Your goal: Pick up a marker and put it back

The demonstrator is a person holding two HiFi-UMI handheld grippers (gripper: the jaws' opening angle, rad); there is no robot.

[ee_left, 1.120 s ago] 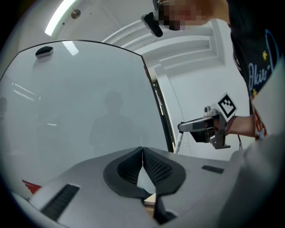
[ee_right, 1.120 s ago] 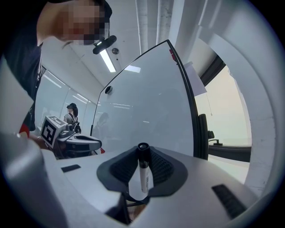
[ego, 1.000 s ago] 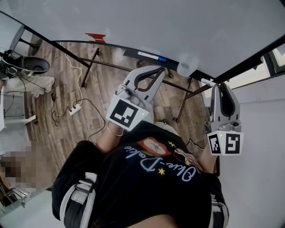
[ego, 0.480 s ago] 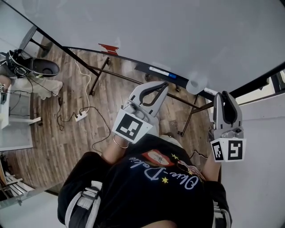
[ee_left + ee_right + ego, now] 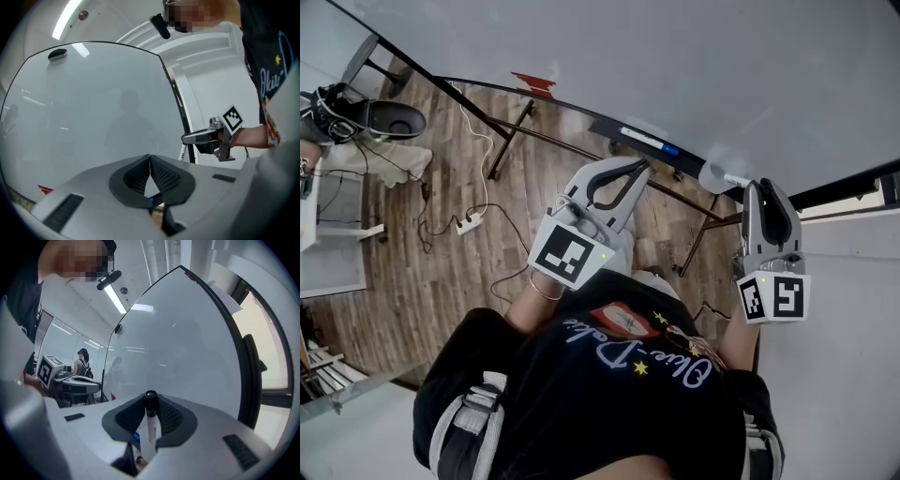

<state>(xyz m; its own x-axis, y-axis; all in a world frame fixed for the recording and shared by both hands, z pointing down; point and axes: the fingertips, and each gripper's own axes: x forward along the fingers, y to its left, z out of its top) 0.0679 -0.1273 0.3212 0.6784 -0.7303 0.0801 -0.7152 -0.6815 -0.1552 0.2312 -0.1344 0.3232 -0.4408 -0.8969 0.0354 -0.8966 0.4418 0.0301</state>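
Note:
A white marker with a black cap (image 5: 150, 423) stands upright between the jaws of my right gripper (image 5: 151, 403), which is shut on it. From the head view, that right gripper (image 5: 762, 186) is by the right end of the whiteboard's tray, with the marker (image 5: 734, 178) poking out to the left. My left gripper (image 5: 637, 169) hovers just below the tray, its jaws shut on nothing. The left gripper view has the left gripper (image 5: 150, 161) with tips touching and the right gripper (image 5: 187, 138) beyond, at the board's edge.
The whiteboard (image 5: 675, 66) fills the top of the head view. Its tray holds a blue-capped marker (image 5: 643, 141), with a round white object (image 5: 714, 175) at the right end. Stand legs (image 5: 511, 141), a power strip with cables (image 5: 467, 223) and a chair (image 5: 380, 117) are on the wood floor.
The head camera swung a little, shifting the board and floor in view. Both grippers keep nearly the same pose, and the right one still holds the marker.

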